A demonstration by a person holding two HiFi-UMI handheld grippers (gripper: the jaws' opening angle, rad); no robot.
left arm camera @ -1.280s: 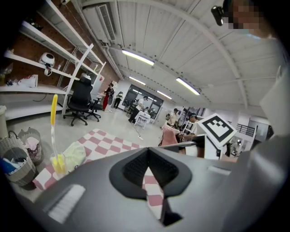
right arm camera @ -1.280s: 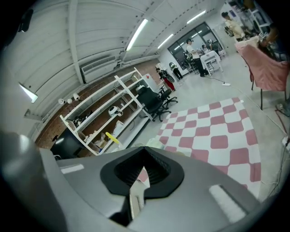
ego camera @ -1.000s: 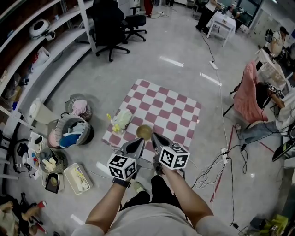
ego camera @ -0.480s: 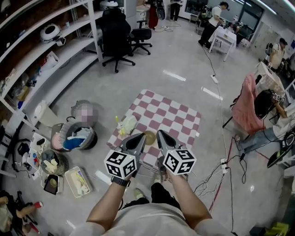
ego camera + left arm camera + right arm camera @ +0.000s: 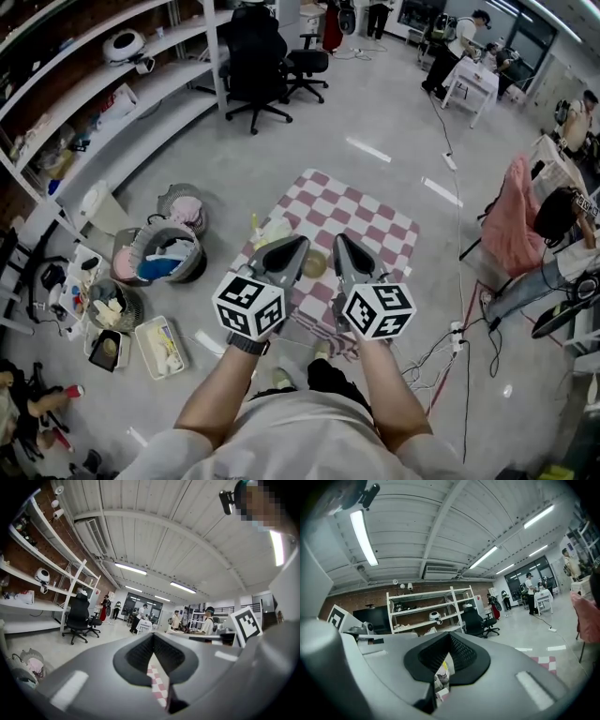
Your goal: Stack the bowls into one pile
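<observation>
A small tan bowl (image 5: 315, 264) sits on the near part of a red-and-white checkered mat (image 5: 361, 220) on the floor; whether it is one bowl or a pile I cannot tell. My left gripper (image 5: 298, 243) and right gripper (image 5: 338, 238) are held side by side above it, on either side of it in the head view, both shut and holding nothing. In the left gripper view the left gripper (image 5: 155, 667) points level into the room, with a strip of mat (image 5: 157, 686) showing through the slit. The right gripper (image 5: 440, 672) faces the shelves.
A pale yellow-and-white bag (image 5: 272, 230) lies at the mat's left edge. Baskets of clutter (image 5: 167, 255), a fan (image 5: 111, 309) and a tray (image 5: 156, 345) crowd the floor to the left. Cables (image 5: 441, 337) trail on the right; a seated person (image 5: 548, 220) and office chairs (image 5: 255, 58) lie beyond.
Both grippers have risen toward the camera and now look level across the room. The bowl stays on the mat, seen between them.
</observation>
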